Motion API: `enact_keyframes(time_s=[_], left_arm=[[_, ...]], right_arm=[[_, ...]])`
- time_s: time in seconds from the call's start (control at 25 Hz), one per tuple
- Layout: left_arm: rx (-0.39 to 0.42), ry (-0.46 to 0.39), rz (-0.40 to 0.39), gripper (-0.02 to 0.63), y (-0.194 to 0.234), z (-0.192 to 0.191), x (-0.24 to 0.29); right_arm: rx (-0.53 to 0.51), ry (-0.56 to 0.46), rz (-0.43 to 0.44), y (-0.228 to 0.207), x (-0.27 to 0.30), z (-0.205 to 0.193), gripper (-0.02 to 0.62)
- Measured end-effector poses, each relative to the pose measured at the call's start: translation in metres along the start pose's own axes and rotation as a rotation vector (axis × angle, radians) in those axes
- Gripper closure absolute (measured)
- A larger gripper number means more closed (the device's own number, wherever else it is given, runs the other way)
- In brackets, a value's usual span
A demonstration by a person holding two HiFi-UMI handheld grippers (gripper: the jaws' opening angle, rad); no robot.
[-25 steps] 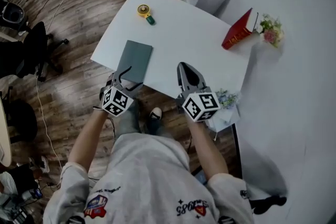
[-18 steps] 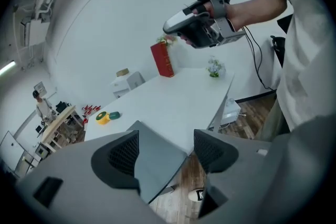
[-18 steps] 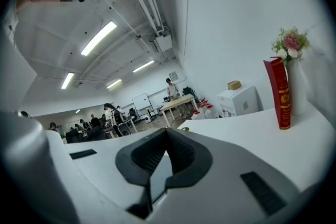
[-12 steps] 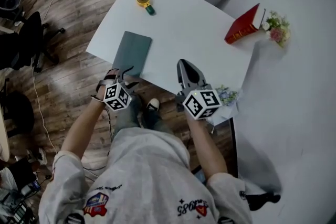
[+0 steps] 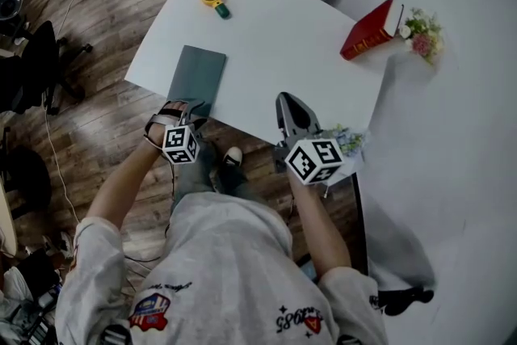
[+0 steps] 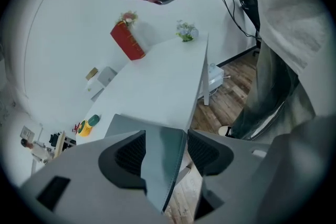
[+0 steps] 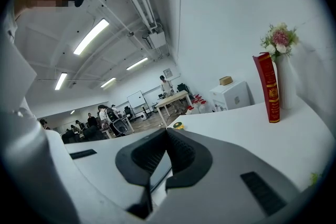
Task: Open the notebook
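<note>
Head view, flat grey-green rectangular notebook [image 5: 196, 77], smooth white table [image 5: 283, 52]

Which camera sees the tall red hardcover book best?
The right gripper view: the tall red hardcover book stands upright, close and sharp, spine facing the camera. The head view shows it from above, small, beside the flowers. The left gripper view shows it far off and tilted.

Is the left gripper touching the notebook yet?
Cannot tell. In the left gripper view the notebook lies between the closing jaws of the left gripper, but neither a gap nor contact shows plainly.
</note>
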State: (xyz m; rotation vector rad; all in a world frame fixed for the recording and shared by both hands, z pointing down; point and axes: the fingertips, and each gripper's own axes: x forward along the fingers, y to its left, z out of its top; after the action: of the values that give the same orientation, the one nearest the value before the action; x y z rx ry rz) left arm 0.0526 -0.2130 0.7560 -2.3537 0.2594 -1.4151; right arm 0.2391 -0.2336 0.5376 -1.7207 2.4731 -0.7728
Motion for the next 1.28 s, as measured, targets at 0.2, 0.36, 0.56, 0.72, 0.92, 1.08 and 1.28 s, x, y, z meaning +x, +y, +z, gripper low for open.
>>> enact_keyframes(time_s=[0.2, 0.36, 0.56, 0.72, 0.92, 1.08, 1.28], left_arm=[[0.043, 0.033, 0.022, 0.387, -0.002, -0.005, 0.012], [0.075, 0.044, 0.039, 0.395, -0.006, -0.008, 0.015], [0.099, 0.049, 0.013, 0.483, -0.016, -0.008, 0.021], [0.014, 0.015, -0.005, 0.495, -0.014, -0.009, 0.020], [-0.063, -0.049, -0.028, 0.542, -0.011, -0.007, 0.011], [-0.140, -0.119, 0.024, 0.572, -0.001, -0.003, -0.003], [-0.243, -0.190, 0.112, 0.580, 0.016, 0.000, -0.025]], right_arm=[[0.001, -0.023, -0.013, -0.002, -0.001, 0.007, 0.594], [0.005, -0.030, -0.021, -0.002, -0.003, 0.011, 0.594], [0.014, -0.026, -0.029, -0.006, -0.002, 0.009, 0.594], [0.019, -0.020, -0.031, -0.007, 0.001, 0.007, 0.594], [0.014, -0.016, -0.034, -0.004, 0.001, 0.006, 0.594], [0.012, -0.013, -0.033, -0.002, 0.001, 0.005, 0.594], [0.008, -0.007, -0.032, 0.001, 0.002, 0.004, 0.594]])
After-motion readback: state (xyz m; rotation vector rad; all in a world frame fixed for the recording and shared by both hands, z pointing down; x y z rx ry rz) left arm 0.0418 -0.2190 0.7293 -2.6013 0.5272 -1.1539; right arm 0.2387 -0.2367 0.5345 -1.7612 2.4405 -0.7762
